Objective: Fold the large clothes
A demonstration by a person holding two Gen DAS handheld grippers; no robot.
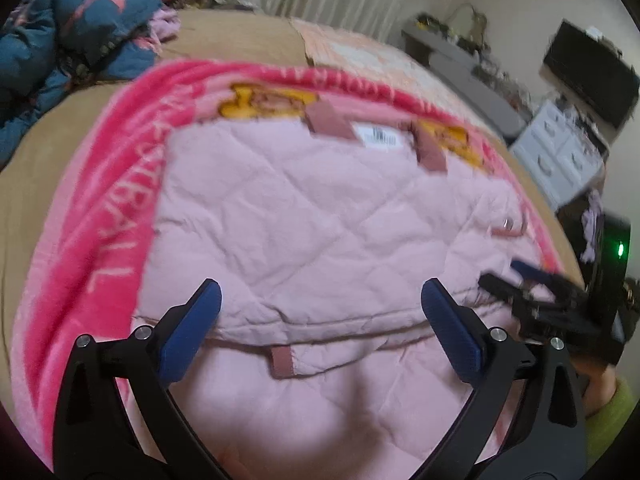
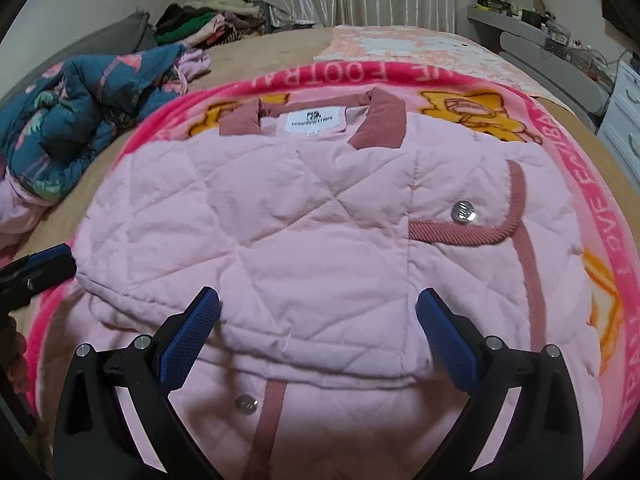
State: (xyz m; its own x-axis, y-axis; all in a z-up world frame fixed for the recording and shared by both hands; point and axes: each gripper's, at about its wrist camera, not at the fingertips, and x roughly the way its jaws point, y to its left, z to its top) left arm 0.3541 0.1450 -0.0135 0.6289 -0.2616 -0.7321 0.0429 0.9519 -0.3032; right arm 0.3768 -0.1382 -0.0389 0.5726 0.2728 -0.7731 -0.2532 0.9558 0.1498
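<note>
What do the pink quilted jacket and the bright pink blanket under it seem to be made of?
Pale pink quilted jacket: probably padded woven fabric with a matte finish; diamond stitch lines and soft creases show. Its dusty-rose collar and trim look ribbed, perhaps corduroy. The round snap button shines like metal. Bright pink printed blanket: likely plush fleece, since its surface looks fuzzy.

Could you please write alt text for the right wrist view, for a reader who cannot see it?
A folded pink quilted jacket with a dusty-rose collar lies on a bright pink blanket spread over a bed, and the open right gripper hovers at its near edge, holding nothing. A crumpled blue floral jacket lies at the left.
</note>
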